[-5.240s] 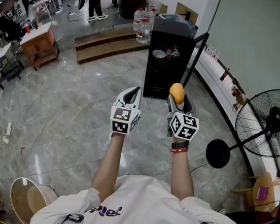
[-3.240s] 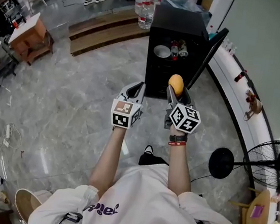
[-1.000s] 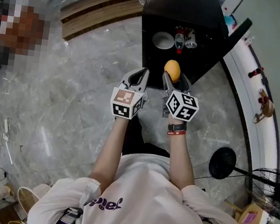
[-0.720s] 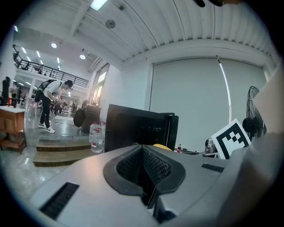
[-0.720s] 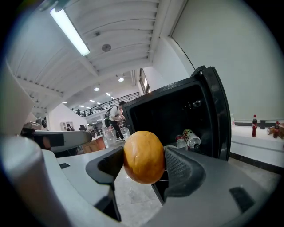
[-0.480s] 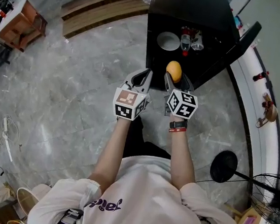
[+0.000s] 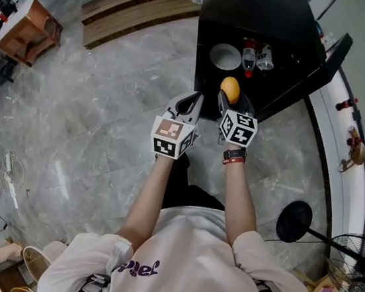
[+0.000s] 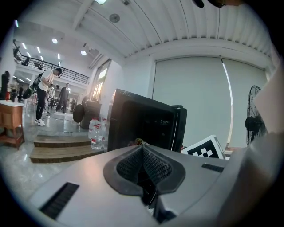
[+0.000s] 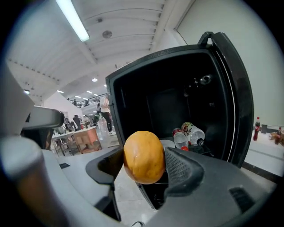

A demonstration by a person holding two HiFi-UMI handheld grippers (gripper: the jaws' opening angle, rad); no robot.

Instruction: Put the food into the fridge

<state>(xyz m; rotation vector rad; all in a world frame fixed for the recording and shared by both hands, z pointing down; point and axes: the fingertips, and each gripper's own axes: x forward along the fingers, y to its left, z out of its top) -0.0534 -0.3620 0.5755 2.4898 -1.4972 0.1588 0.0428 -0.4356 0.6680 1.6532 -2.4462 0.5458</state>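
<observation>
A small black fridge [image 7: 252,24] stands open on the floor ahead, its door [image 7: 305,78] swung to the right. My right gripper [image 7: 230,98] is shut on an orange fruit [image 7: 229,89], held just in front of the opening; the fruit [image 9: 143,157] fills the gap between the pads in the right gripper view. My left gripper [image 7: 189,103] is beside it on the left, shut with nothing in it [image 8: 143,170]. Inside the fridge [image 9: 177,111] lie a white plate [image 7: 225,56] and two bottles [image 7: 256,55].
Grey marble floor [image 7: 93,117] spreads to the left. Wooden steps [image 7: 135,2] run behind the fridge on the left. A white ledge [image 7: 341,156] curves along the right wall, and a standing fan's base [image 7: 294,221] is at the lower right.
I have walked up to the fridge over the last seconds; it is now directly before both grippers. The fruit stays gripped in the right gripper throughout.
</observation>
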